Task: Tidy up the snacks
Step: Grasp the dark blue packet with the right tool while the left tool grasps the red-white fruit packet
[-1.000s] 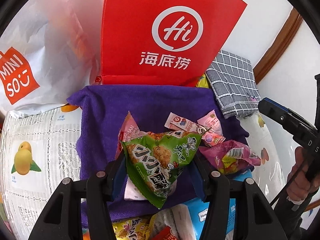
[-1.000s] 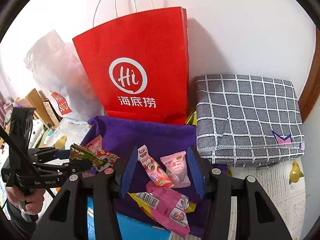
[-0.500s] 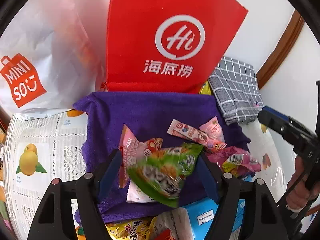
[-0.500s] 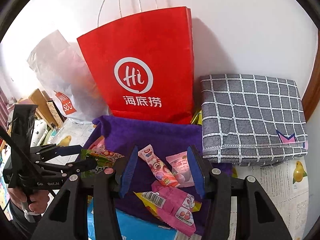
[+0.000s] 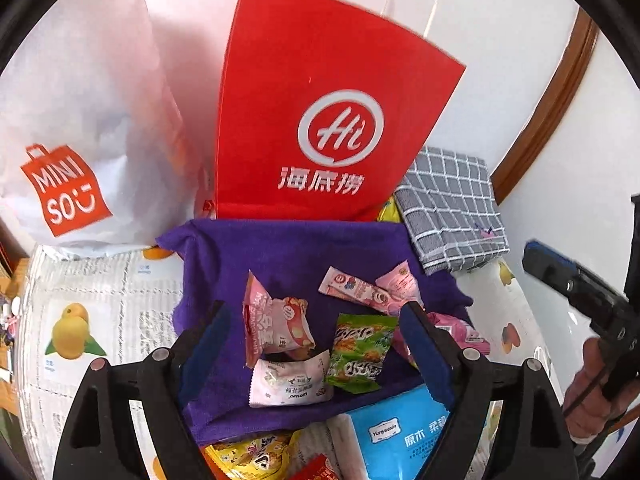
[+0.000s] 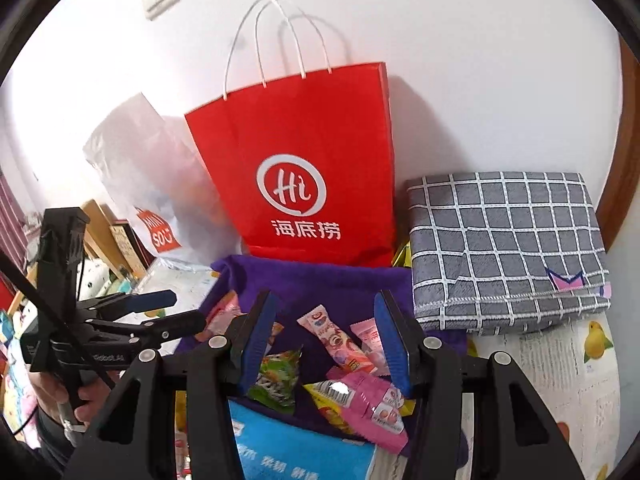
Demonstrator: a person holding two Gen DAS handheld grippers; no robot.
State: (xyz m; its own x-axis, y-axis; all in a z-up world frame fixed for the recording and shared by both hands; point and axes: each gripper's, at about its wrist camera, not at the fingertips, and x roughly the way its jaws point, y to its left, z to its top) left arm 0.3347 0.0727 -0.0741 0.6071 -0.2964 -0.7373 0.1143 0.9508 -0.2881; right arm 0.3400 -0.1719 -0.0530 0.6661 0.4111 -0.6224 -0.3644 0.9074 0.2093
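Several snack packets lie gathered on the purple towel [image 5: 280,252]; the green packet [image 5: 358,354] rests there, free. More wait off its near edge (yellow [image 5: 250,454] one). Left gripper [image 5: 316,344] jaws are opening, empty; right gripper [image 6: 326,340] is spread, empty.

Your right hand-held gripper [image 6: 326,340] hangs over the purple towel [image 6: 320,280], its blue-padded jaws standing apart with nothing pressed between them. Past the jaws lie a long pink stick packet [image 6: 334,340] and a pale pink packet [image 6: 370,340] just right of it. Nearer you lie a green snack packet [image 6: 278,376] on the left and a pink and yellow packet [image 6: 360,400] on the right, with a blue tissue pack [image 6: 296,448] at the near edge. Far behind the towel a red paper bag [image 6: 304,160] stands upright against the wall, a white plastic bag [image 6: 148,184] to its left and a folded grey checked cloth [image 6: 504,244] to its right. At the left, your left hand-held gripper [image 6: 168,312] is opening its jaws above the towel's left edge, empty.
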